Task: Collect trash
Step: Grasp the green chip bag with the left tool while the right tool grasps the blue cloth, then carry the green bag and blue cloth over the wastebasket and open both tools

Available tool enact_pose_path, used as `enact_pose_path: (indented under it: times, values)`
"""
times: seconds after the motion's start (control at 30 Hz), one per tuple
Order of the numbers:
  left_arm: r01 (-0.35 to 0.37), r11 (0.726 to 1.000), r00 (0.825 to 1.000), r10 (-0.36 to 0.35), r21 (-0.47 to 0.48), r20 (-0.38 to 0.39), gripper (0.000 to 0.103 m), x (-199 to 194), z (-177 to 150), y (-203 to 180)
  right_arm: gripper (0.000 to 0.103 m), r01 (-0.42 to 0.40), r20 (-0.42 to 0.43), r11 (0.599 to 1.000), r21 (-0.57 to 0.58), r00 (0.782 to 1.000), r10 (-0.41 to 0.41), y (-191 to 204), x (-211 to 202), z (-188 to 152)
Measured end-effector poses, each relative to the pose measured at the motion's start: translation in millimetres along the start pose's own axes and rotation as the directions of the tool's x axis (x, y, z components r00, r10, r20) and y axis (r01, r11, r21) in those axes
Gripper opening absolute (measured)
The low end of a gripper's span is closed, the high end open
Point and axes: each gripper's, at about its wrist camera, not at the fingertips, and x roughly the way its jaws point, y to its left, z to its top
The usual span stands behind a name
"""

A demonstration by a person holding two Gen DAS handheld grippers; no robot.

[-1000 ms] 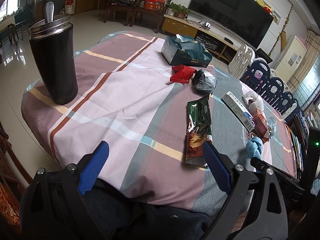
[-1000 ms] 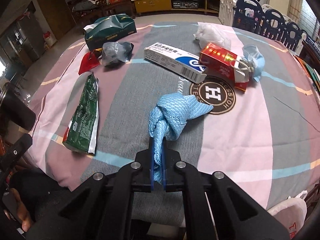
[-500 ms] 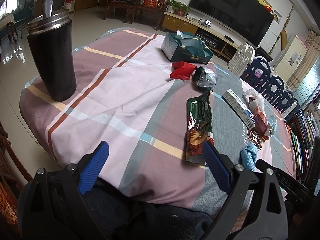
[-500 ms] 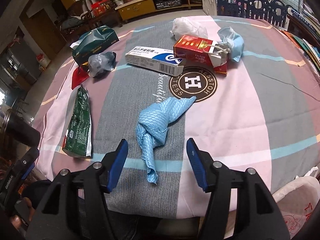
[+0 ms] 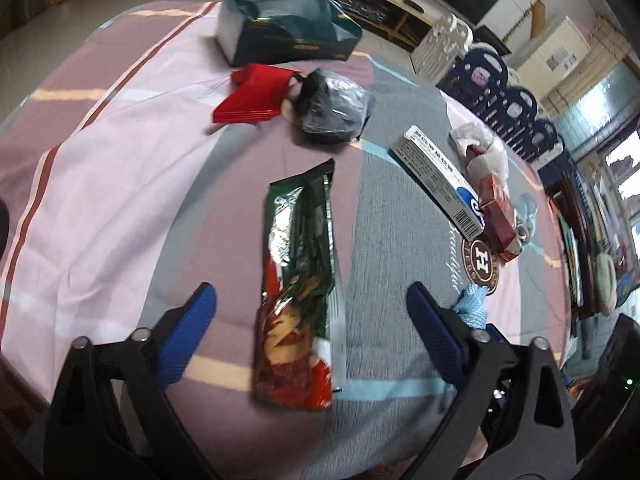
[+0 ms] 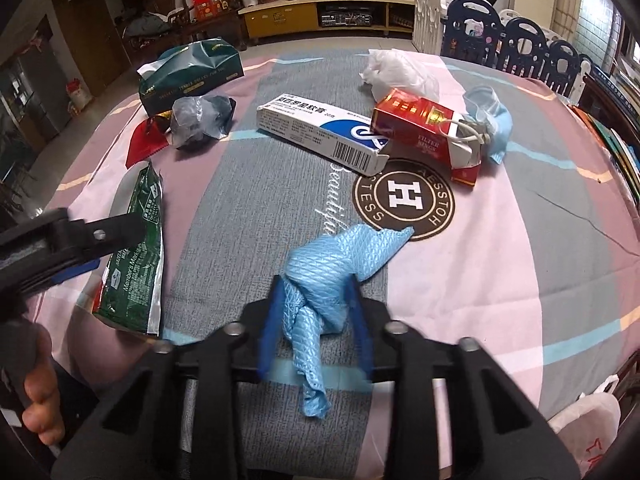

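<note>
The knotted blue cloth [image 6: 320, 284] lies lengthwise between the right gripper [image 6: 316, 312] jaws (parted, not yet pinching), the left gripper [image 5: 308, 320] spread wide.

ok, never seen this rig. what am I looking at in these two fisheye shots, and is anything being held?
There is no robot here: a person holds a two-finger clamp tool in each hand, with a camera on each looking forward along the fingers.

The left wrist view shows the left gripper wide open, its blue pads either side of a green snack wrapper lying flat on the tablecloth. Nothing is held there.

The right wrist view shows the right gripper part open, with a knotted blue cloth between its pads; I can't tell whether the pads touch it.

Also on the table: a white and blue medicine box, a red cigarette pack, a crumpled white bag, a blue face mask, a dark plastic bag, a red wrapper and a green tissue pack.
</note>
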Motion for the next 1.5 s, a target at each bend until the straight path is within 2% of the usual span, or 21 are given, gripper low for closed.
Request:
enact_pose_path:
  times: [0.03, 0.07, 0.13, 0.23, 0.33, 0.4, 0.53, 0.67, 0.8, 0.9, 0.97, 1.0, 1.07, 1.1, 1.17, 1.23, 1.33, 1.37, 1.4, 1.43, 1.5]
  values:
    - [-0.004, 1.000, 1.000, 0.004, 0.016, -0.023, 0.062, 6, 1, -4, 0.024, -0.003, 0.001, 1.000, 0.005, 1.000, 0.003, -2, -1, 0]
    - [-0.005, 1.000, 0.999, 0.006, 0.029, -0.052, 0.054, 12, 1, -6, 0.021, -0.011, -0.001, 1.000, 0.013, 1.000, 0.011, -3, -1, 0]
    - [0.015, 1.000, 0.996, -0.013, 0.027, -0.088, 0.029, 20, 0, -6, 0.019, -0.017, -0.004, 0.999, 0.029, 1.000, 0.017, -8, -5, -1]
    - [0.034, 0.999, 0.998, -0.033, 0.018, -0.054, 0.019, 12, -1, -4, 0.019, -0.002, 0.013, 0.999, 0.041, 1.000, 0.001, -15, -18, -3]
    - [0.002, 0.998, 1.000, -0.003, 0.069, 0.002, 0.015, -7, -7, -12, 0.019, 0.008, 0.043, 0.999, 0.051, 0.999, -0.010, -24, -39, -3]
    - [-0.004, 0.996, 0.999, 0.000, 0.094, 0.039, 0.015, -24, -12, -18, 0.019, 0.018, 0.067, 0.998, 0.060, 0.998, -0.022, -32, -57, -4]
    - [0.023, 0.990, 0.994, -0.037, 0.138, 0.099, 0.015, -58, -28, -35, 0.019, 0.038, 0.107, 0.996, 0.082, 0.993, -0.047, -54, -98, -13]
    - [0.093, 0.975, 0.990, -0.113, 0.203, 0.090, 0.015, -81, -56, -65, 0.019, 0.094, 0.123, 0.992, 0.079, 0.987, -0.104, -84, -138, -35]
    - [0.181, 0.938, 0.979, -0.201, 0.297, 0.040, 0.015, -93, -86, -108, 0.019, 0.138, 0.096, 0.981, 0.133, 0.984, -0.152, -128, -174, -68]
    - [0.266, 0.883, 0.961, -0.275, 0.386, -0.030, 0.015, -98, -113, -147, 0.019, 0.138, 0.051, 0.975, 0.176, 0.988, -0.149, -158, -189, -98]
    - [0.317, 0.844, 0.946, -0.312, 0.434, -0.085, 0.015, -99, -132, -170, 0.021, 0.145, -0.017, 0.975, 0.167, 0.989, -0.144, -171, -187, -119]
    - [0.326, 0.826, 0.943, -0.316, 0.460, -0.101, 0.015, -100, -141, -182, 0.023, 0.155, -0.078, 0.974, 0.163, 0.987, -0.144, -178, -182, -133]
    - [0.336, 0.791, 0.940, -0.317, 0.511, -0.127, 0.015, -103, -161, -202, 0.035, 0.193, -0.144, 0.963, 0.185, 0.975, -0.168, -190, -178, -153]
    - [0.349, 0.772, 0.935, -0.323, 0.531, -0.146, 0.015, -103, -169, -212, 0.039, 0.197, -0.147, 0.955, 0.222, 0.975, -0.167, -200, -182, -163]
    - [0.399, 0.730, 0.916, -0.347, 0.555, -0.203, 0.015, -104, -187, -229, 0.056, 0.172, -0.123, 0.933, 0.316, 0.983, -0.140, -219, -191, -172]
    - [0.445, 0.694, 0.895, -0.361, 0.566, -0.260, 0.015, -103, -202, -243, 0.058, 0.134, -0.075, 0.897, 0.420, 0.991, -0.112, -238, -204, -175]
    - [0.505, 0.644, 0.863, -0.376, 0.575, -0.336, 0.016, -98, -220, -256, 0.061, 0.092, -0.007, 0.859, 0.504, 0.995, -0.102, -255, -221, -175]
    - [0.523, 0.631, 0.852, -0.380, 0.573, -0.360, 0.018, -96, -225, -259, 0.062, 0.085, 0.008, 0.851, 0.518, 0.994, -0.105, -259, -225, -174]
    - [0.539, 0.621, 0.842, -0.378, 0.569, -0.385, 0.027, -93, -229, -261, 0.063, 0.078, 0.020, 0.846, 0.528, 0.994, -0.104, -261, -227, -173]
    - [0.549, 0.615, 0.835, -0.373, 0.566, -0.404, 0.043, -91, -232, -262, 0.063, 0.072, 0.027, 0.843, 0.532, 0.994, -0.102, -262, -228, -173]
    - [0.549, 0.615, 0.835, -0.373, 0.566, -0.404, 0.061, -89, -236, -263, 0.063, 0.064, 0.034, 0.842, 0.535, 0.995, -0.097, -262, -228, -171]
